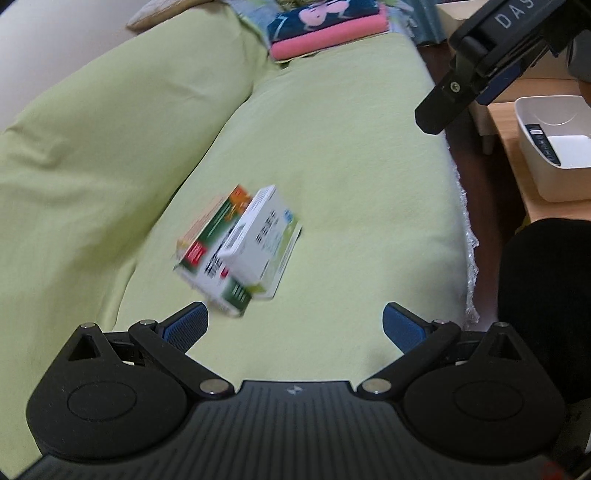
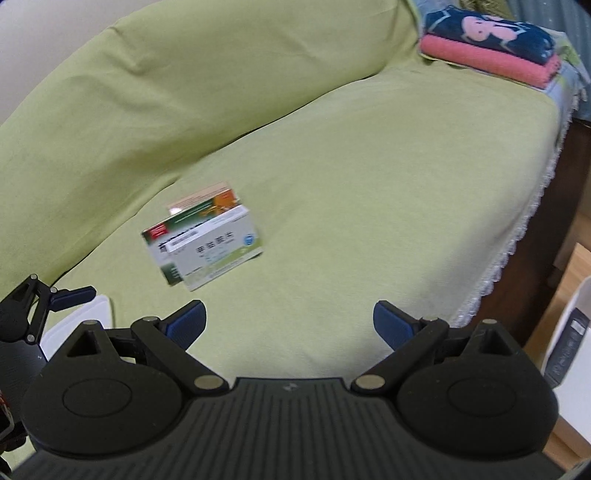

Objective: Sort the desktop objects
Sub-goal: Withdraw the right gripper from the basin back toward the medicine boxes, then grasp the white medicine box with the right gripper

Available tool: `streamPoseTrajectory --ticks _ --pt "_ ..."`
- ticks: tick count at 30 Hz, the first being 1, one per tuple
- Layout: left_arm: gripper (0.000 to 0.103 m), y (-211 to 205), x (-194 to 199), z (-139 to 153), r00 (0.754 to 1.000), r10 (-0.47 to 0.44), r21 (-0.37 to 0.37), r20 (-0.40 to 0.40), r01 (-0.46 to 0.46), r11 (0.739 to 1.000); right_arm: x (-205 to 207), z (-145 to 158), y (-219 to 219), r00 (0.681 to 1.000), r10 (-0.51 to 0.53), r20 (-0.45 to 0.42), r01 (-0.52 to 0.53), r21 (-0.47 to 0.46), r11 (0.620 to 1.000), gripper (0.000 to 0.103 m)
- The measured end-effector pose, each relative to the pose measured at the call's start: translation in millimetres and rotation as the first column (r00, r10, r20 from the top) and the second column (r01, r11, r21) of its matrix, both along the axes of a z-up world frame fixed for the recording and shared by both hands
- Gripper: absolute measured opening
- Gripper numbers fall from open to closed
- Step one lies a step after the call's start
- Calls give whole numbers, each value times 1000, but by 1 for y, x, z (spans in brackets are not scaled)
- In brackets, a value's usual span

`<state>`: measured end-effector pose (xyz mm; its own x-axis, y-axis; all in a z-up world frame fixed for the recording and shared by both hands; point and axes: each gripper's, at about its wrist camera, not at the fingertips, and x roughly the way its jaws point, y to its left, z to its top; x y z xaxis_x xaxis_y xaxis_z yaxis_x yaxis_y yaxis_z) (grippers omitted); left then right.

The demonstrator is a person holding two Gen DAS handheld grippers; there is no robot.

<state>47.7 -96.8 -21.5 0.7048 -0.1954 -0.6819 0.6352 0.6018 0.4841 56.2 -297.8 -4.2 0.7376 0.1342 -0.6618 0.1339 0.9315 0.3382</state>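
Note:
A small white medicine box (image 1: 260, 236) lies on top of a larger green-and-white medicine box (image 1: 210, 240) on the green sofa seat (image 1: 351, 184). The same stack shows in the right wrist view, white box (image 2: 218, 251) over green box (image 2: 192, 218). My left gripper (image 1: 293, 326) hovers just short of the stack, open and holding nothing. My right gripper (image 2: 290, 325) is open and holds nothing too, with the boxes ahead to its left. The right gripper's body (image 1: 480, 62) hangs at the upper right of the left wrist view. The left gripper's fingers (image 2: 70, 295) show at the far left of the right wrist view.
A white bin (image 1: 554, 147) holding a dark remote (image 1: 543, 144) stands on a wooden table (image 1: 513, 155) right of the sofa. Folded pink and navy towels (image 1: 328, 29) lie at the sofa's far end. A white lid-like object (image 2: 81, 321) sits under the left gripper. A dark-clothed leg (image 1: 546, 302) is at right.

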Motion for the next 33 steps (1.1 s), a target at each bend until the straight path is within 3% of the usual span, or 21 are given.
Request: streamPoseTrajectory --ticks 9,23,33 --pt "101 10 16 -8 999 38 -12 0 -38 999 15 -4 12 1000 18 -12 -18 7 1000 96" --pt "100 -2 47 -20 1000 7 -7 -10 -7 1000 35 -12 6 999 -1 -37 1 5 1000 96" --pt "88 -8 82 -29 1000 -6 3 -20 6 1000 54 -16 0 999 -14 -52 16 33 999 96"
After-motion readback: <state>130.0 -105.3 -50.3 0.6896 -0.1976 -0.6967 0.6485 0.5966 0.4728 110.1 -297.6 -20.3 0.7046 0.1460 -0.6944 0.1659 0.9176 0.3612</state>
